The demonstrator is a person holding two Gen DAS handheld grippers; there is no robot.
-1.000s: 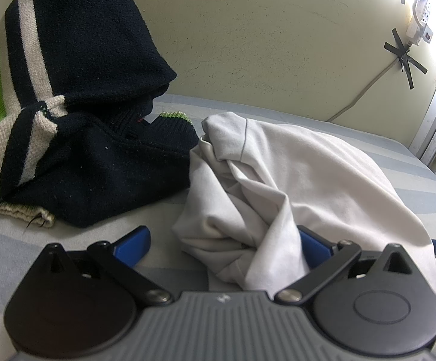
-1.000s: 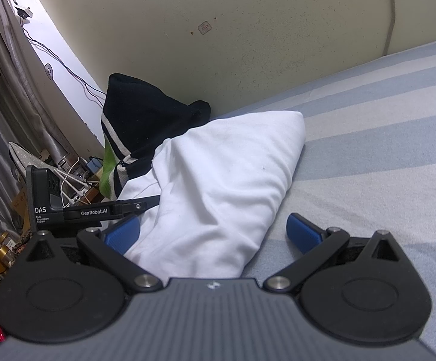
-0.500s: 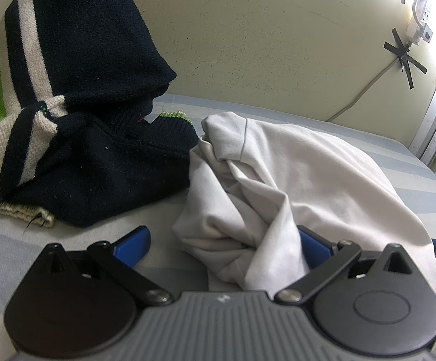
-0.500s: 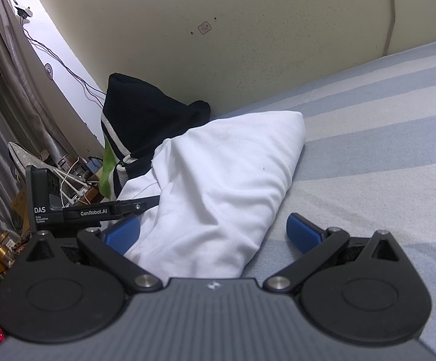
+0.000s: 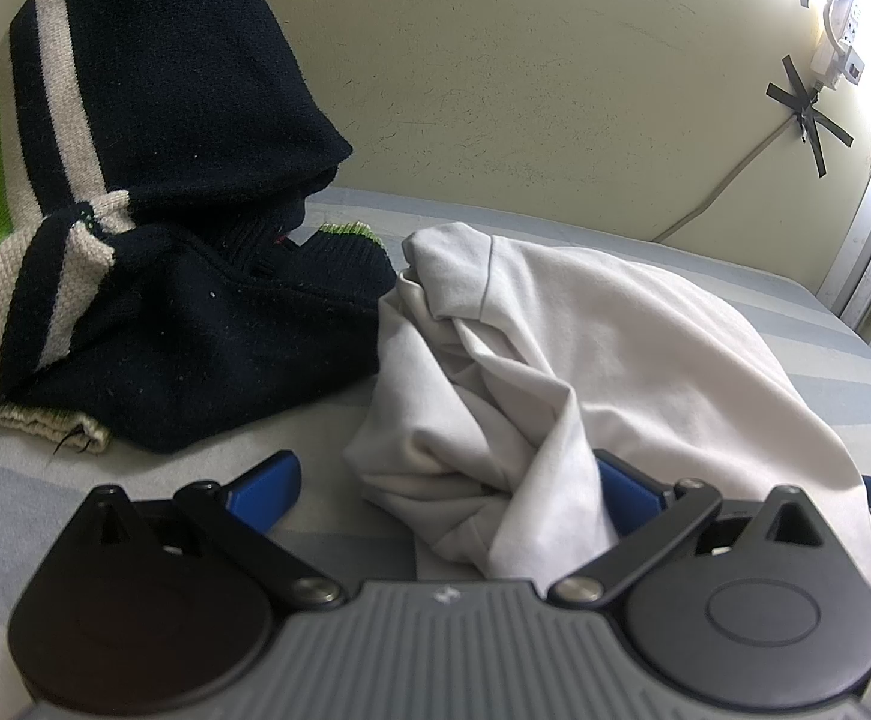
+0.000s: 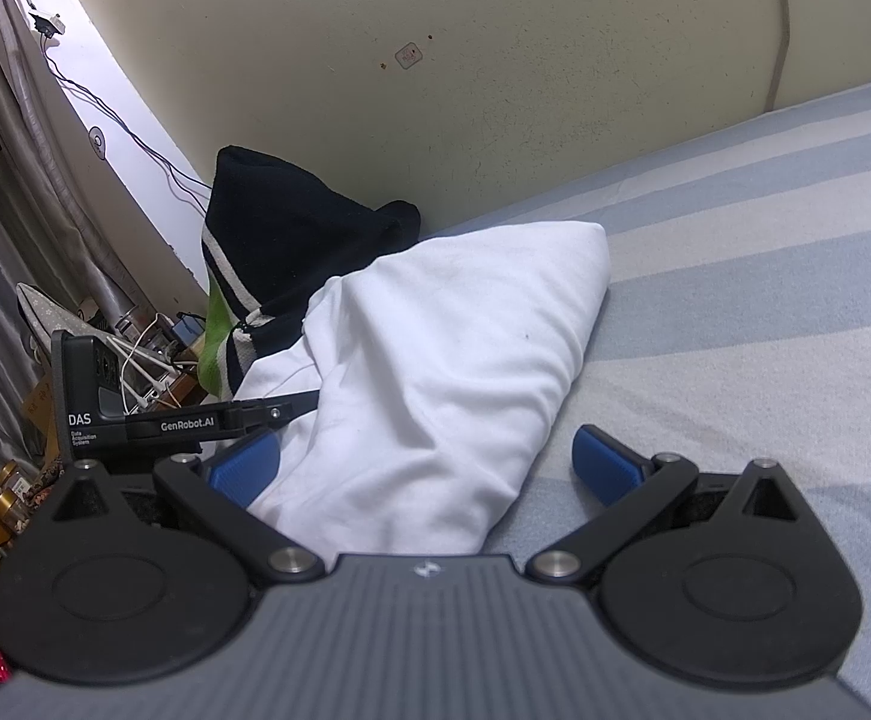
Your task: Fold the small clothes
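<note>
Against a scuffed cream wall [image 5: 555, 90], striped bedding [image 6: 765, 240].

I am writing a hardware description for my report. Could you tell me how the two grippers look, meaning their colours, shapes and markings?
Both match: the left gripper and right gripper each have a ribbed grey body, two round black discs, black linkage arms with silver pivots, and blue fingertip pads. In the right wrist view, the left gripper's side reads "DAS" and "GenRobot.AI".

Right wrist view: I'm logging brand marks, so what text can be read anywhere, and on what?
"DAS" on the left gripper body.
"GenRobot.AI" on its side bar.
Fine print under "DAS": too small to read.
Wall sticker: print too blurred to read.
No text on the white garment or sweater.
</note>
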